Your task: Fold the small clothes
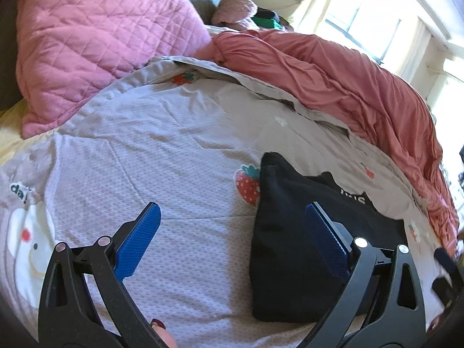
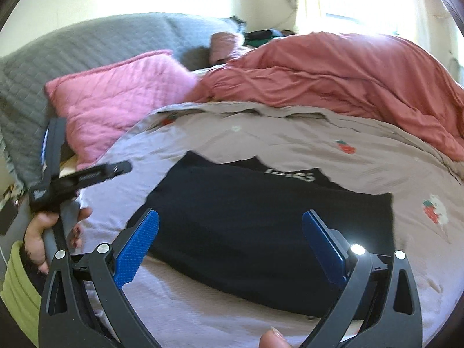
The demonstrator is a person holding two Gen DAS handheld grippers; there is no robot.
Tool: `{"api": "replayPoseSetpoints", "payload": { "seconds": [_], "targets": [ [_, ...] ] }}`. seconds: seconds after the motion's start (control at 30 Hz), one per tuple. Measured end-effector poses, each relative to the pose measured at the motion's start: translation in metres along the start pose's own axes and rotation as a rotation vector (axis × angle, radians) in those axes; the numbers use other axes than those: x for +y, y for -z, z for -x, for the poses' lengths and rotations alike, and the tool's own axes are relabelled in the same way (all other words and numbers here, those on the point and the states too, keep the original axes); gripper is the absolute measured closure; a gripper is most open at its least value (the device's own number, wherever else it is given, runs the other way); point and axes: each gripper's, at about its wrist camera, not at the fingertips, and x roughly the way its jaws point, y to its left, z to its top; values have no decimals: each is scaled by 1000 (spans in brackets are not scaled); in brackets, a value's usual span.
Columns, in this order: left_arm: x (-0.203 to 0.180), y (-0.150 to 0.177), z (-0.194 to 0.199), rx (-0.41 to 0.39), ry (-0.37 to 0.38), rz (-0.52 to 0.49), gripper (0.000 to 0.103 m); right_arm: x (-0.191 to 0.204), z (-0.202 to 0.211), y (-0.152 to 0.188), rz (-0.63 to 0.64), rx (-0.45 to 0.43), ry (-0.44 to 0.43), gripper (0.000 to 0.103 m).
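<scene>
Both your grippers hang wide and empty: the right gripper [image 2: 230, 246] sits above the black garment [image 2: 261, 226] lying flat on the strawberry bedspread [image 2: 319, 139], the left gripper [image 1: 232, 237] off its left edge. Looks mid-fold. Next, likely bring each jaw down onto an edge and pinch.

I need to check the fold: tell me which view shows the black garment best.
The right wrist view: the black garment lies nearly whole and central on the bedspread, white lettering visible. The left wrist view shows it off to the right, partly behind a finger.
</scene>
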Motion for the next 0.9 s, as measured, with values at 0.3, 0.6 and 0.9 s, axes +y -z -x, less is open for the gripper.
{"api": "replayPoseSetpoints", "payload": {
  "seconds": [0.3, 0.6, 0.9],
  "targets": [
    [14, -4, -4, 1, -77, 38, 10, 49, -41, 12, 115, 86, -63, 5],
    [21, -5, -9, 15, -122, 41, 10, 88, -75, 23, 215, 133, -76, 5],
    [27, -5, -17, 46, -151, 54, 10, 110, -113, 32, 303, 205, -25, 5]
  ]
}}
